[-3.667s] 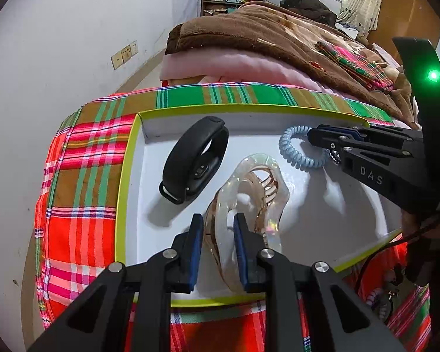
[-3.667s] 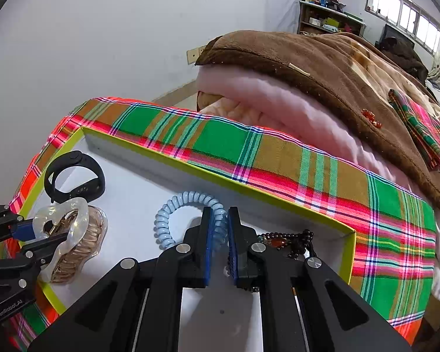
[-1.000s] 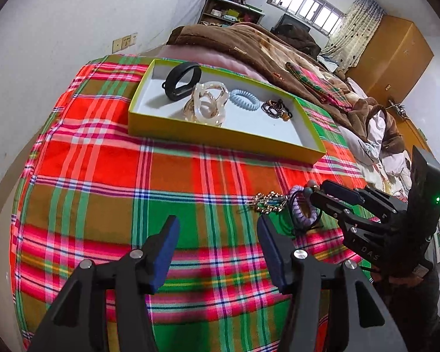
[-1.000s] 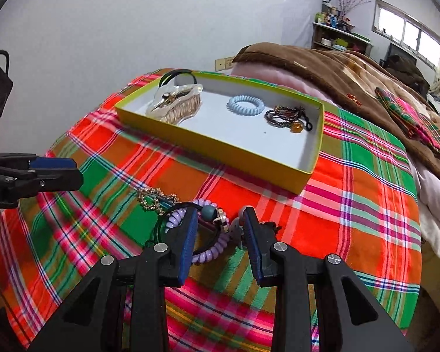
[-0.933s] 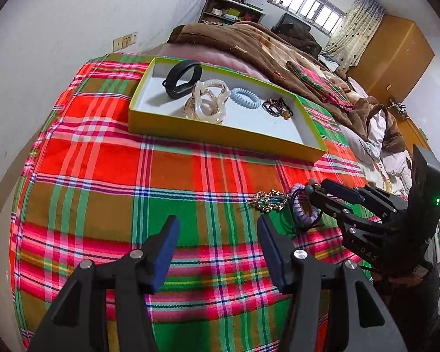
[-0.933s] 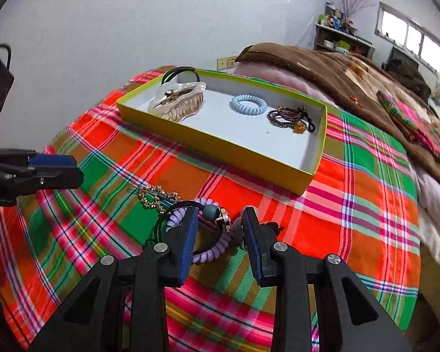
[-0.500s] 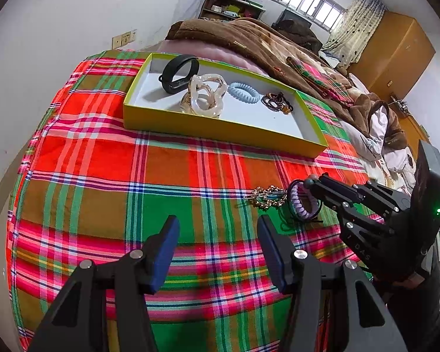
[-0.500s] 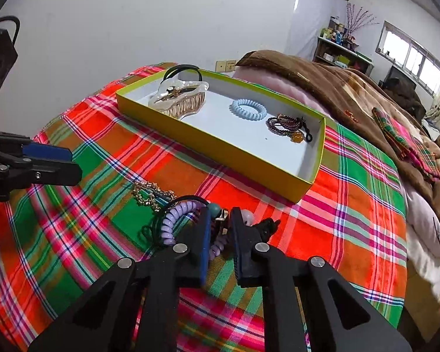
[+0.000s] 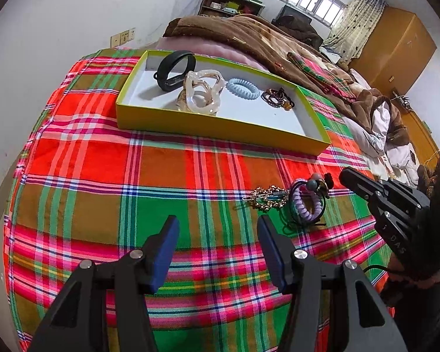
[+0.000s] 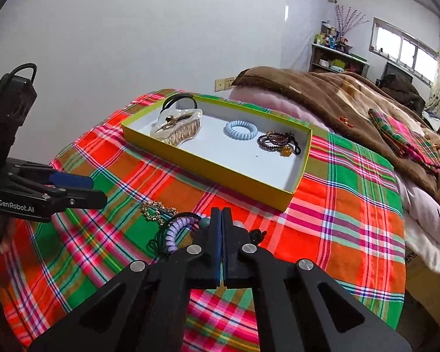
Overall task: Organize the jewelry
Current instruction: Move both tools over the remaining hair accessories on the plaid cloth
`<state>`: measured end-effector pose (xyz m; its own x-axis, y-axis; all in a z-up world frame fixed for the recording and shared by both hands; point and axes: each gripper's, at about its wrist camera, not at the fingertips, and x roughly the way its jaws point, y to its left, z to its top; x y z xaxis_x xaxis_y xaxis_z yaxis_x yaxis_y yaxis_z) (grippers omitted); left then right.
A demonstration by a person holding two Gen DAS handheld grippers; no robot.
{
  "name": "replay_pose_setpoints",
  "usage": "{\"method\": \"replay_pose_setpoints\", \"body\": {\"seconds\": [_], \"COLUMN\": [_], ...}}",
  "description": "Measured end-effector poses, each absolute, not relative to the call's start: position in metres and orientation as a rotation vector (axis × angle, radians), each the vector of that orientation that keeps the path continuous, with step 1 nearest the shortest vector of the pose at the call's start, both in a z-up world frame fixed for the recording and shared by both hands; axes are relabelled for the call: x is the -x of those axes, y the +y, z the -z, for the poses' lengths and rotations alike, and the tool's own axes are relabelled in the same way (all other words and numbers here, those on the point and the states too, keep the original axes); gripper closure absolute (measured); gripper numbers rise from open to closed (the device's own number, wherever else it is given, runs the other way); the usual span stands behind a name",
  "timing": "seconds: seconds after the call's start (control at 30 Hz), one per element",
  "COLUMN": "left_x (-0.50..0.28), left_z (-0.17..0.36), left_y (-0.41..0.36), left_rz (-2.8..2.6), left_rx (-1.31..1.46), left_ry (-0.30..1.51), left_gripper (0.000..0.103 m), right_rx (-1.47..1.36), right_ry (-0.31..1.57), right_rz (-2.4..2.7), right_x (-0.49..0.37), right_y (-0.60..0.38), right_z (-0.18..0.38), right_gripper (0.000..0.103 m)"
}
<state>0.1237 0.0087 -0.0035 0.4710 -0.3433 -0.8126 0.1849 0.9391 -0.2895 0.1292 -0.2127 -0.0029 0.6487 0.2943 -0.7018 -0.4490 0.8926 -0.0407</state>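
A plaid cloth (image 9: 167, 176) covers the bed. Beyond both grippers lies a yellow tray (image 9: 220, 123) holding a black band (image 9: 176, 69), a clear claw clip (image 9: 201, 91), a blue coil tie (image 9: 243, 88) and a dark bead bracelet (image 9: 275, 98). The left gripper (image 9: 217, 234) hovers open and empty over the cloth. The right gripper (image 10: 221, 228), just closed, has its jaws together at a small jewelry pile: whether it pinches anything there cannot be told. A purple coil tie (image 10: 176, 230) lies just left of its tips, a gold hairpin (image 10: 155, 209) further left.

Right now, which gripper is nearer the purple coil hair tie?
Right. The right gripper sits closed at the purple coil hair tie; the left gripper hangs open over bare cloth beside it.
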Motion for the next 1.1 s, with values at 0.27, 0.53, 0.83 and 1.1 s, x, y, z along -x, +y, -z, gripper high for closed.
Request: {"method": "replay_pose_setpoints", "body": {"seconds": [0.27, 0.53, 0.83, 1.1], "left_x": [-0.125, -0.127, -0.132, -0.139], "left_z": [0.009, 0.009, 0.009, 0.007], "left_y": [0.004, 0.006, -0.002, -0.010], "left_rz": [0.335, 0.336, 0.345, 0.351], "left_rx": [0.162, 0.160, 0.136, 0.099], "left_ry": [1.050, 1.053, 1.058, 1.056], "left_gripper": [0.046, 0.046, 0.046, 0.046], "right_rx": [0.281, 0.350, 0.340, 0.255], "right_ry": [0.834, 0.832, 0.787, 0.759], "right_rz": [-0.461, -0.421, -0.426, -0.422], "right_x": [-0.142, -0.141, -0.133, -0.125], "right_y": [-0.198, -0.193, -0.197, -0.218], "right_z": [0.019, 0.027, 0.017, 0.003], "right_gripper": [0.067, 0.084, 0.100, 0.100]}}
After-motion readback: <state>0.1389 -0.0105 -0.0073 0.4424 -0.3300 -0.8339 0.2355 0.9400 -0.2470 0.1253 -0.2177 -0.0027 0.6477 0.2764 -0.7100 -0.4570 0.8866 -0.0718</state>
